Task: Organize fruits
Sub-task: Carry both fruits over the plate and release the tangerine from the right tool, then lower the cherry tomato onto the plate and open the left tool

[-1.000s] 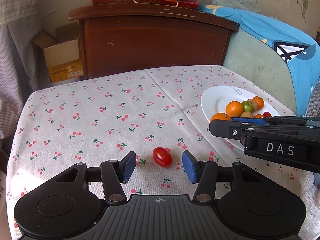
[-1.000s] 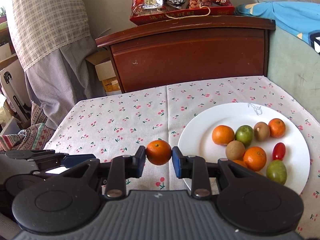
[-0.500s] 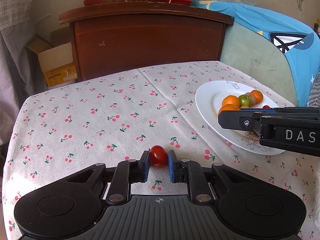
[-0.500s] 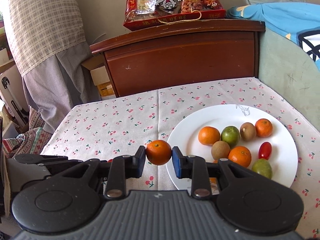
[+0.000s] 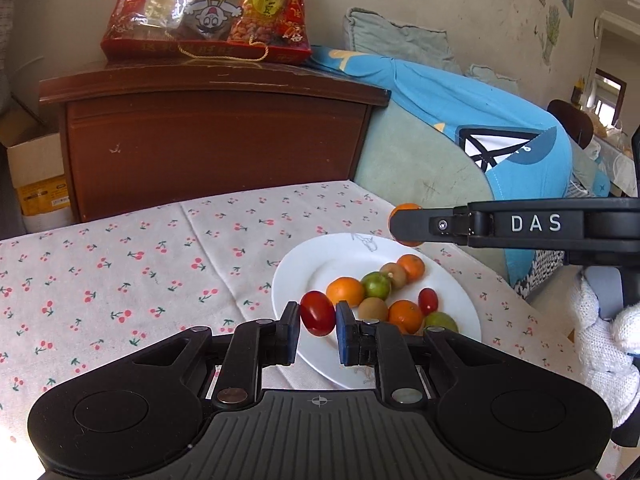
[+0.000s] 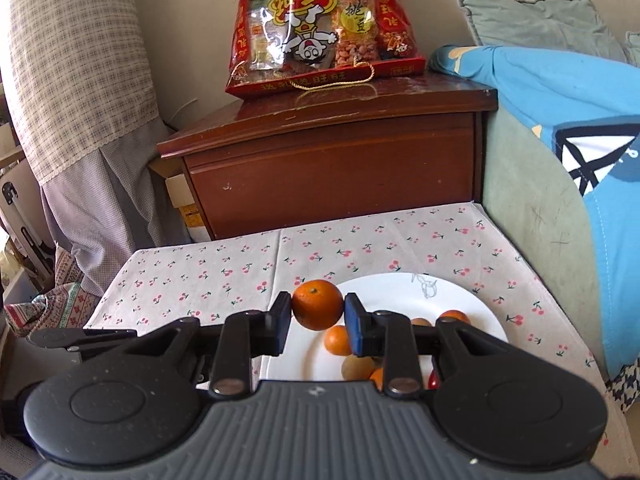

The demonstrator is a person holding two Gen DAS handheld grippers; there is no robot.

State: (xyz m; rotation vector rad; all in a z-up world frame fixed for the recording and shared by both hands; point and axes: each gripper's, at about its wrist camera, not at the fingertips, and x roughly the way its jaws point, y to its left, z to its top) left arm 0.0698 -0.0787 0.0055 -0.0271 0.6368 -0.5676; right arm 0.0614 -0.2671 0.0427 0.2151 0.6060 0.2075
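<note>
Left wrist view: left gripper, blue pads clamped on a red cherry tomato, held in the air over the near-left rim of the white plate; plate lies on the cherry-print tablecloth; on the plate, three oranges, a green fruit, two brown kiwis and a second cherry tomato, clustered right of centre; another green fruit at the near edge, partly hidden; right gripper reaches in from the right, above the plate's far rim, an orange showing at its tip; wooden cabinet behind the plate, red snack bag on top.

Right wrist view: right gripper closed narrowly on the orange, held above the plate's left edge; fruits on the plate mostly hidden behind the fingers; the left gripper's black body shows at far left, pads out of sight; cabinet beyond.
</note>
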